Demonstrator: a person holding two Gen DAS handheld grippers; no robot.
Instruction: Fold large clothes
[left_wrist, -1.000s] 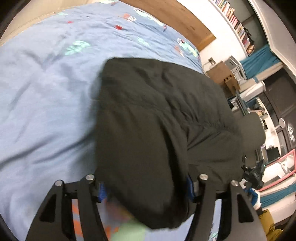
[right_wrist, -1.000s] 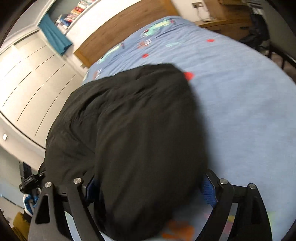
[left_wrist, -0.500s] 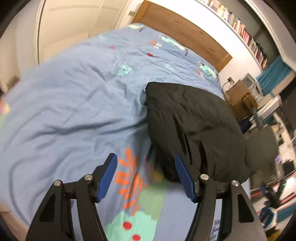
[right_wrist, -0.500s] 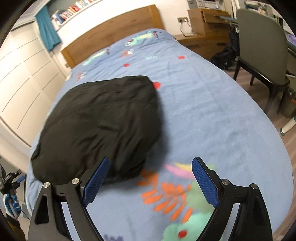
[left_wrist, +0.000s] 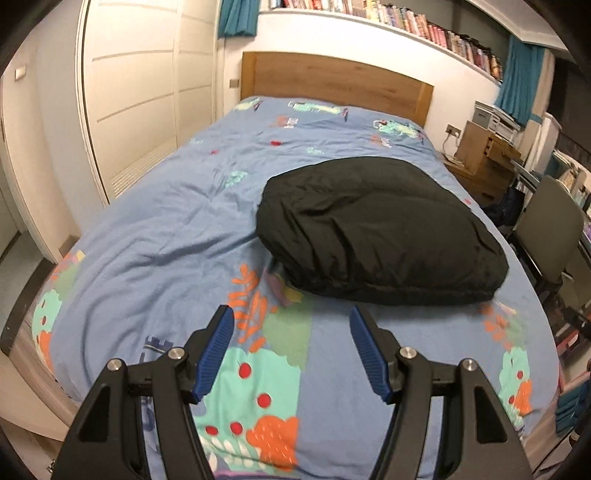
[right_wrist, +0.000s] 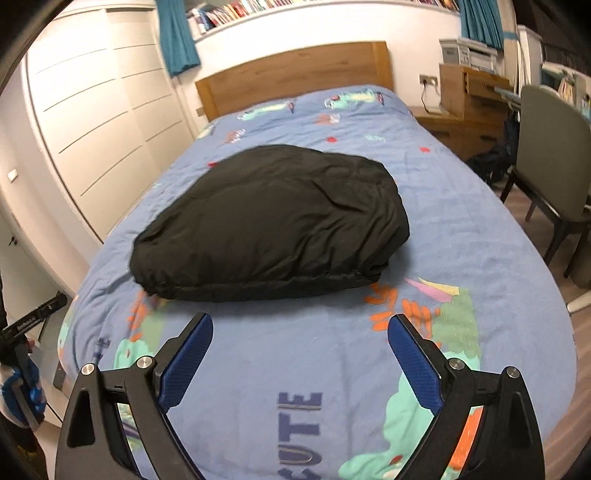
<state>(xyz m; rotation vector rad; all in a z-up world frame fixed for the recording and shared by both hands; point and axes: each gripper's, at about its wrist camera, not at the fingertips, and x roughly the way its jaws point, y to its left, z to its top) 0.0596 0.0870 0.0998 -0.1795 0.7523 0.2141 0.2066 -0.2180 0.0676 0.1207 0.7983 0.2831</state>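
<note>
Nearest me, the left gripper (left_wrist: 290, 319) hangs over the foot of the bed (left_wrist: 155, 236), its blue pads spread fairly wide with only patterned cover between them. The right gripper (right_wrist: 300, 328) sits just as far back from the bed's foot end, jaws wider and opening, nothing between them either.

Past both, the black jacket (left_wrist: 376, 229) lies folded into a rounded bundle in the middle of the bed, its gathered hem turned toward the foot end.

Beyond the bed's head stands the headboard (left_wrist: 332, 81); above it a shelf (left_wrist: 406, 31) holds a row of books.

A second ago the jacket filled both views, bunched between each pair of pads. Now it lies free, and both grippers have pulled back and up.
</note>
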